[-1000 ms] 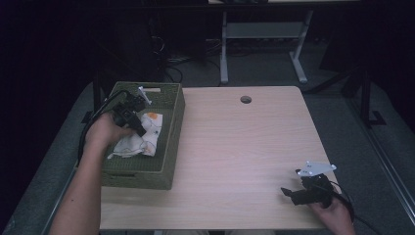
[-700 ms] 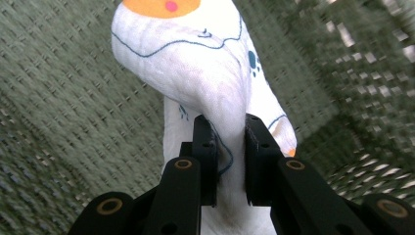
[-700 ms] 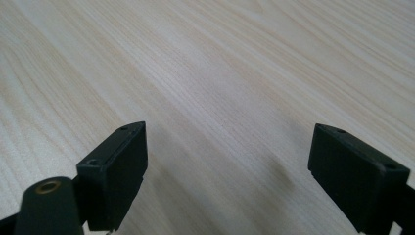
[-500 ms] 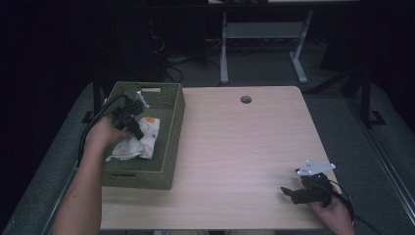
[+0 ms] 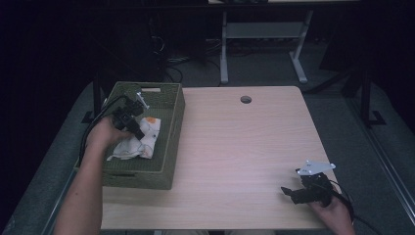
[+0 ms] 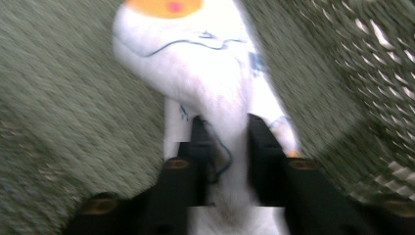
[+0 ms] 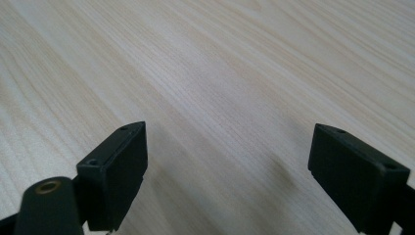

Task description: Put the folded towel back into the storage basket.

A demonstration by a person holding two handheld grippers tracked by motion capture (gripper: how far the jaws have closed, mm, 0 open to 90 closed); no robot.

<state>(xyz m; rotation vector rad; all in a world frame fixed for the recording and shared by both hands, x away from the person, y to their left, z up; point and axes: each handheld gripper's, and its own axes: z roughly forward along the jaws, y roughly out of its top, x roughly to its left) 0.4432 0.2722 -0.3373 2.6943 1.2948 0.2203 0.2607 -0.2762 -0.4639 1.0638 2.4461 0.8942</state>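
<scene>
Lowered into the woven basket (image 5: 171, 128), left gripper (image 5: 138, 128) jaws just opening around the white cloth (image 5: 142, 142) — release fully before lifting; right gripper (image 5: 288, 192) wide

White cloth (image 5: 139, 139) w/ orange spot; olive-green basket (image 5: 169, 117).

Dim room; grey floor (image 5: 342, 122); light wooden table (image 5: 244, 147); white-legged desk (image 5: 264, 34) behind.
</scene>
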